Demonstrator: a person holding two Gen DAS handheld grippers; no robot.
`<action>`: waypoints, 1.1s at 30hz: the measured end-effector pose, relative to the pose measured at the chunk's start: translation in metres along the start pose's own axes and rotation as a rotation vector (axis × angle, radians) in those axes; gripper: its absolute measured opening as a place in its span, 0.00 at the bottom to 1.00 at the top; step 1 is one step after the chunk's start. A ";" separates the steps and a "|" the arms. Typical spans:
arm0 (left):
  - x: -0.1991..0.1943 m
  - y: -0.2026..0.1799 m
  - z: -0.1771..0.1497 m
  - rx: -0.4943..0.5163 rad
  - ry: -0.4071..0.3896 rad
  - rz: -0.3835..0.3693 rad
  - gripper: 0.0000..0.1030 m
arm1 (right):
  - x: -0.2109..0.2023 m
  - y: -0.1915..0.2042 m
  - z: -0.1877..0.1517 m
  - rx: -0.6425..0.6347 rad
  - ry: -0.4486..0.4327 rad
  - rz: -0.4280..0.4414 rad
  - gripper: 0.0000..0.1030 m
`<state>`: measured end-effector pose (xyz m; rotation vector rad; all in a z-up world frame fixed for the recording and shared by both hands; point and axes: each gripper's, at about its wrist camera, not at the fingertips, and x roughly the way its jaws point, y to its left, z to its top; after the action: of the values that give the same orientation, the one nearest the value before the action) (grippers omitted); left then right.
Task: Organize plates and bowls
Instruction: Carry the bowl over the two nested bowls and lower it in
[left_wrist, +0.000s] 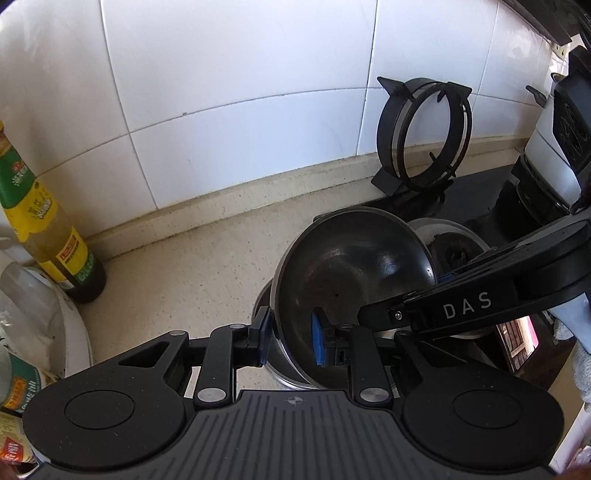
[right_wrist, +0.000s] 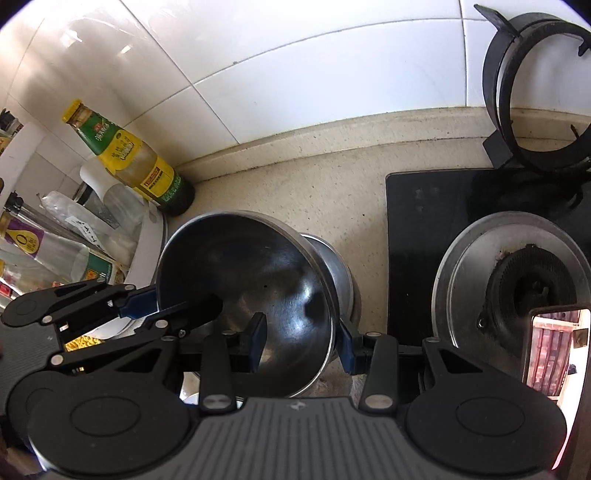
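A steel bowl (left_wrist: 351, 266) (right_wrist: 240, 266) hangs tilted over the beige counter, held by its rim from both sides. My left gripper (left_wrist: 291, 338) is shut on the near-left rim, one blue pad inside the bowl and one outside; in the right wrist view it shows as the left gripper (right_wrist: 144, 306). My right gripper (right_wrist: 303, 343) is closed over the opposite rim in the same way, and comes in from the right in the left wrist view as the right gripper (left_wrist: 448, 277). Right under the held bowl stands a second steel bowl (left_wrist: 260, 302) (right_wrist: 340, 266), mostly hidden.
A sauce bottle (left_wrist: 55, 229) (right_wrist: 136, 158) stands by the tiled wall. A white basin (right_wrist: 147, 251) of bottles and packets crowds the left. The black hob (right_wrist: 413, 229) with its burner (right_wrist: 517, 291) lies on the right, and a pan support ring (left_wrist: 424, 136) (right_wrist: 535, 92) leans on the wall.
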<state>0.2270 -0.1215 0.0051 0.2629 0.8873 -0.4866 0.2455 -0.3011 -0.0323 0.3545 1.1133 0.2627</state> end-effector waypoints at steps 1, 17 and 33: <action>0.001 0.000 0.000 -0.001 0.003 -0.001 0.27 | 0.001 0.000 0.000 0.000 0.003 -0.003 0.54; 0.022 0.000 0.001 0.006 0.045 -0.011 0.27 | 0.011 -0.003 0.004 0.011 0.029 -0.022 0.54; 0.032 0.000 0.001 0.045 0.057 -0.016 0.44 | 0.026 0.001 0.010 0.009 0.066 -0.033 0.57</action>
<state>0.2447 -0.1318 -0.0200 0.3126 0.9352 -0.5166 0.2651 -0.2920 -0.0492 0.3373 1.1845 0.2417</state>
